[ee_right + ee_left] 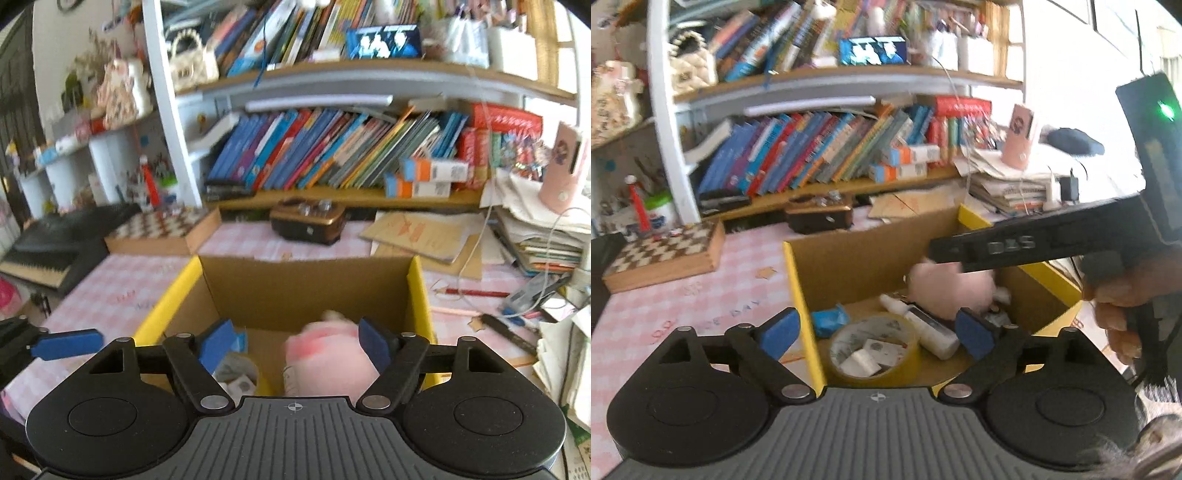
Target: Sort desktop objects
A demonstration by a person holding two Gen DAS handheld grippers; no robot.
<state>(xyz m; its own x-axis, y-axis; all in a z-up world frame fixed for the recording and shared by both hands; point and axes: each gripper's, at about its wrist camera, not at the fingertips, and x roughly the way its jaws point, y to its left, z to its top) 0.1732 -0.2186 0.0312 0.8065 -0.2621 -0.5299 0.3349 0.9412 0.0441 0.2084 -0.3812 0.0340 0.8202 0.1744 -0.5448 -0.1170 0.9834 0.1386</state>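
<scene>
A: Where do we stand? I see both of my grippers over the cardboard box (306,291), and the pink soft toy (328,360) is blurred.

B: The toy is inside the box, towards its right-hand wall, and it looks to be dropping or just landed; I'd judge the step in hand as the release. My right gripper (297,345) has its jaws spread, the toy sits below and between them, and I see no pad pressing on it. My left gripper (875,334) stands wide open with nothing in it; through its gap I look down on the roll of tape (873,349) and the white bottle (929,328) on the box floor.

A: So how do I finish it cleanly?

B: Keep both sets of jaws open and lift straight up out of the box; the right pad is very near the toy's fur, so a sideways pull could drag it back over the rim; clear the yellow edge (803,314) before swinging away.

A: And then?

B: I'd look to the right of the box on the tabletop (122,295); a red pencil (476,293) and a black pen (511,334) lie loose there, near the box but apart from it; whether they belong in it I cannot tell.
</scene>
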